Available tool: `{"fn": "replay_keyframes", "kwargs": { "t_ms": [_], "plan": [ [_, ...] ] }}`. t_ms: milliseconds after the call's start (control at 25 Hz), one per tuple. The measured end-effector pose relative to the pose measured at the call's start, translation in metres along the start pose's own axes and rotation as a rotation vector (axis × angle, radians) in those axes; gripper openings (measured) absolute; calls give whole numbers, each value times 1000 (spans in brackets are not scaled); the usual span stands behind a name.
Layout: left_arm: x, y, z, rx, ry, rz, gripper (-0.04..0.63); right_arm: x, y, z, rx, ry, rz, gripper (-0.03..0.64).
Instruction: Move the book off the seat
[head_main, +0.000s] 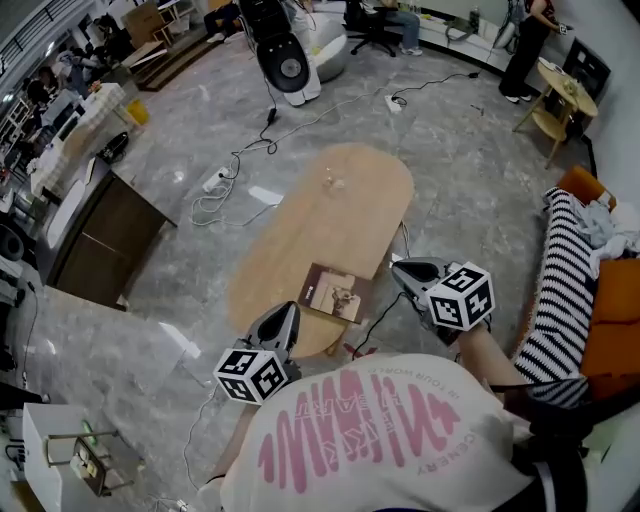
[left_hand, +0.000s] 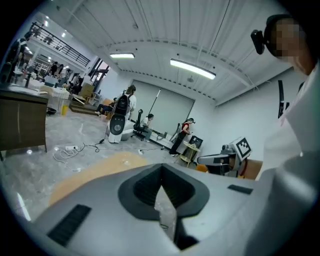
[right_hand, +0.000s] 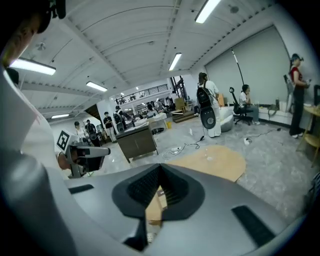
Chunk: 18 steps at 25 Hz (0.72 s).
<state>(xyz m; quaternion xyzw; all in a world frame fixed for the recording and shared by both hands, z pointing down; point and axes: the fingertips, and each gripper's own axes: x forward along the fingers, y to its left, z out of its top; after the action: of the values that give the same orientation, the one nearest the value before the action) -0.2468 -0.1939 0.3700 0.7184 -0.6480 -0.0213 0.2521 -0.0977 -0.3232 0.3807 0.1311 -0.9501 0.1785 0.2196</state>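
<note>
Two grey two-jaw grippers show at the bottom of the head view, held out over the near end of a long oval light-wood table (head_main: 340, 215): the left gripper (head_main: 288, 312) above the table's near edge and the right gripper (head_main: 400, 268) just off its right edge, each with a black-and-white marker cube behind the jaws. Between them a thin brown-covered book (head_main: 335, 293) lies flat on the tabletop near that end, apart from both grippers. To the right stands an orange sofa (head_main: 612, 325) with a black-and-white striped blanket (head_main: 560, 285) draped over its front, and the book is not on it. A dark brown low cabinet (head_main: 100, 240) stands to the left on the grey marbled floor (head_main: 470, 170), and white cables (head_main: 215, 195) trail past the table's far side. In the left gripper view the left gripper (left_hand: 161, 172) has its jaws brought together at the tips with nothing caught between them, the table's pale top lies beyond, and the right gripper hangs at the right. In the right gripper view the right gripper (right_hand: 160, 175) likewise has its jaws closed tip to tip and empty, with the tabletop ahead and the left gripper at the left
</note>
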Motion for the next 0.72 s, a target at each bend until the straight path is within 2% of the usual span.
{"fn": "replay_keyframes", "kwargs": {
  "t_ms": [160,320,520,720],
  "plan": [
    [3,-3,1,2,2,-15,8,1,-4,-1,113,-34,31,11],
    [4,-5,0,12,15,-16,8,2,-7,-8,78,-6,14,9],
    [3,-7,-3,76,36,-8,8,3,-8,-9,76,3,21,9],
    [2,-8,-5,63,36,-5,8,6,-7,-11,74,12,34,10]
  ]
}}
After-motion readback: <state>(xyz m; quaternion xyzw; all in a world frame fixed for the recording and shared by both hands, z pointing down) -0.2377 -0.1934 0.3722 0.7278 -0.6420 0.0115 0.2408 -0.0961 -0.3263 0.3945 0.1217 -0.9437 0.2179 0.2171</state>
